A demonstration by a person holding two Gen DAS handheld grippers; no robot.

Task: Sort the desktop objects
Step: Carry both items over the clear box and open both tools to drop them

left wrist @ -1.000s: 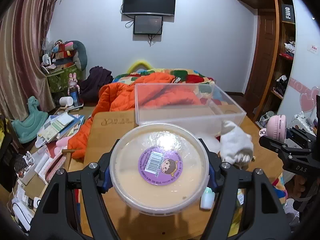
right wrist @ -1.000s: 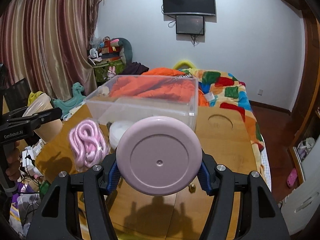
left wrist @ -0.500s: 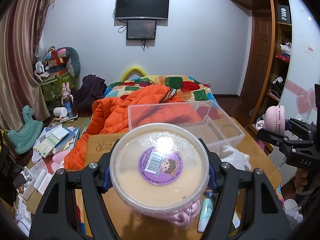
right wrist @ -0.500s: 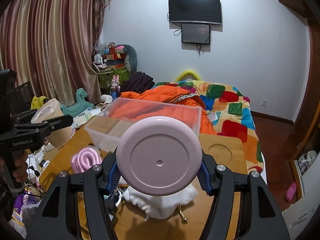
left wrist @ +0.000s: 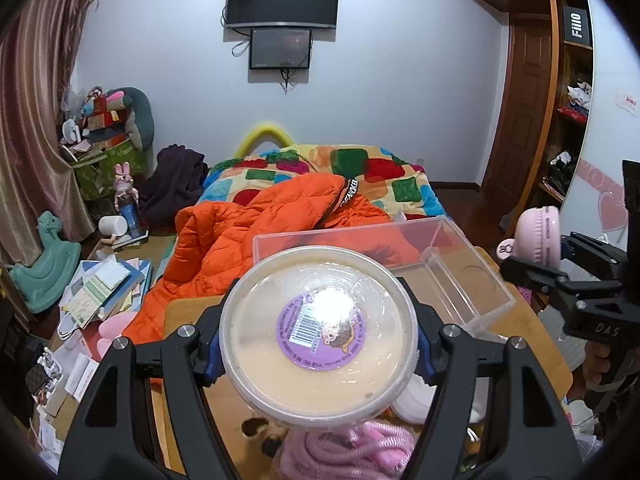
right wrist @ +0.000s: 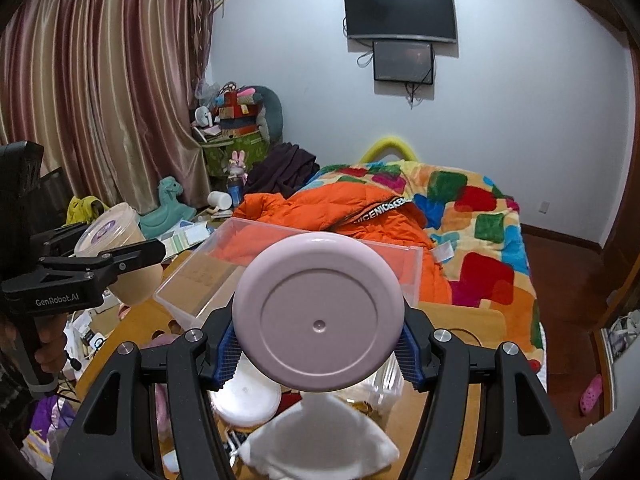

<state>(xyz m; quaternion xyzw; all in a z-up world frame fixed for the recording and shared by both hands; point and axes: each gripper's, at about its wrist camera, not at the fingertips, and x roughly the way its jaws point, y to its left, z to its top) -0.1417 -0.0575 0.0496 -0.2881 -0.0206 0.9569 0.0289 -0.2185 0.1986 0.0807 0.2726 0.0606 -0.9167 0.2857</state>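
My left gripper point(left wrist: 318, 354) is shut on a round cream tub point(left wrist: 320, 336) with a purple barcode label, held above the wooden table point(left wrist: 184, 316). The tub also shows in the right wrist view point(right wrist: 110, 254). My right gripper point(right wrist: 318, 350) is shut on a round pink case point(right wrist: 318, 314), which also shows in the left wrist view point(left wrist: 538, 238). An empty clear plastic bin point(left wrist: 448, 272) stands on the table ahead of both; it also shows in the right wrist view point(right wrist: 200, 276). Below lie a pink coiled cord point(left wrist: 352, 452), a white pouch point(right wrist: 320, 440) and a white round lid point(right wrist: 248, 400).
A bed with an orange jacket point(left wrist: 256, 240) and a patchwork quilt point(right wrist: 476, 208) lies behind the table. Books and papers point(left wrist: 100, 288) clutter the floor at left. A wooden wardrobe point(left wrist: 528, 92) stands at right, curtains point(right wrist: 100, 92) at left.
Both grippers have risen and pulled back with their loads. The bin now sits lower and farther off, and the table items show beneath the fingers.
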